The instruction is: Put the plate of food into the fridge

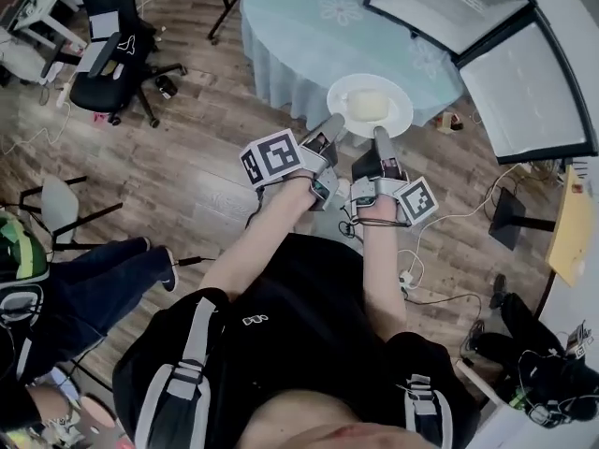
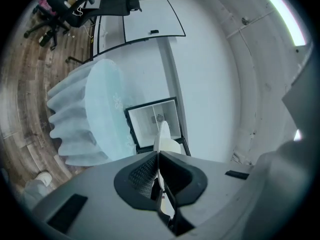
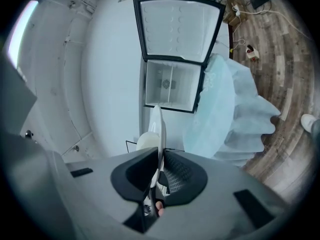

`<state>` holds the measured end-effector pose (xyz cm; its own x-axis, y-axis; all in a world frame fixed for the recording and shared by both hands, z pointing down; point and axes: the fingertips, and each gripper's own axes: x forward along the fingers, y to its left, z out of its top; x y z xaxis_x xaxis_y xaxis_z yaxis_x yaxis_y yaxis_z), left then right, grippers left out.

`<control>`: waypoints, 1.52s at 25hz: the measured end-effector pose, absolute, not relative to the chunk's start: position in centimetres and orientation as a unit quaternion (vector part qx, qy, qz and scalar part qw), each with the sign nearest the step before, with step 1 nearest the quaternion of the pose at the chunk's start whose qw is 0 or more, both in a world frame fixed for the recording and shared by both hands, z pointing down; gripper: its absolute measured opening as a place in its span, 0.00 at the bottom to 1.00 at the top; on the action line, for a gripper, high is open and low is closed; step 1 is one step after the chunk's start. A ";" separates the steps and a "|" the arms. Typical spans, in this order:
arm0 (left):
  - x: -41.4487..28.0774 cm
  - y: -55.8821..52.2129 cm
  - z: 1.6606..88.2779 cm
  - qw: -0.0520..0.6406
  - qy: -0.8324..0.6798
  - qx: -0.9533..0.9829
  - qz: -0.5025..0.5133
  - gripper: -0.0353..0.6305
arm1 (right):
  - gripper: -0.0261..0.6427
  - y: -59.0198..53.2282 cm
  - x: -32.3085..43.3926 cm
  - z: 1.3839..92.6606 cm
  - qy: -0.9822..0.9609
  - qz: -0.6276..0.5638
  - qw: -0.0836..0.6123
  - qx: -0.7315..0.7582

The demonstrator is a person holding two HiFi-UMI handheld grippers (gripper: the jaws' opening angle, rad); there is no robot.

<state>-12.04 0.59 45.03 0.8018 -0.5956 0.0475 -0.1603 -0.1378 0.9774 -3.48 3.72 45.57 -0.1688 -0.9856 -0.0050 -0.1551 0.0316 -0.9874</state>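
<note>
The left gripper (image 1: 334,127) is clamped on the near rim of the plate (image 1: 402,101). In the left gripper view its jaws stand pressed together on the thin white rim, with the plate (image 2: 163,134) seen edge-on between the pads of the left gripper (image 2: 158,156). The right gripper (image 1: 382,140) pinches the same near rim just beside it. In the right gripper view the jaws of the right gripper (image 3: 159,156) are closed on the plate (image 3: 158,121), also seen edge-on. The plate is held level between both grippers and carries a pale block of food (image 1: 368,106) at its centre; the food (image 3: 145,141) shows as a rounded pale mass beside the rim. In the head view the plate overlaps the near edge of the round tabletop (image 1: 299,17), which is covered with a light blue cloth hanging in folds (image 3: 235,114). Beyond the plate the fridge (image 3: 170,86) stands with its door swung open, its white interior in view; the left gripper view shows the same open compartment (image 2: 150,121) directly ahead. A wooden floor (image 1: 187,166) surrounds the tabletop, and a black office chair (image 1: 112,64) stands well apart at the left.
</note>
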 end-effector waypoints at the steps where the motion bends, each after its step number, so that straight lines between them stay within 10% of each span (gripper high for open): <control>1: -12.1 -0.5 44.8 0.599 -0.266 0.733 -0.183 0.08 | 0.10 2.5 -3.5 45.5 0.586 -0.500 0.419 -0.481; 38: 14.6 -14.5 44.2 0.602 -0.249 0.739 -0.174 0.08 | 0.10 -11.2 23.1 44.4 0.586 -0.482 0.441 -0.478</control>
<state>14.59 -14.51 44.19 0.8159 -0.5766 0.0428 -0.1584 -0.1517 0.9757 23.11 -11.19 44.42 -0.1526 -0.9867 -0.0564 -0.1351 0.0774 -0.9878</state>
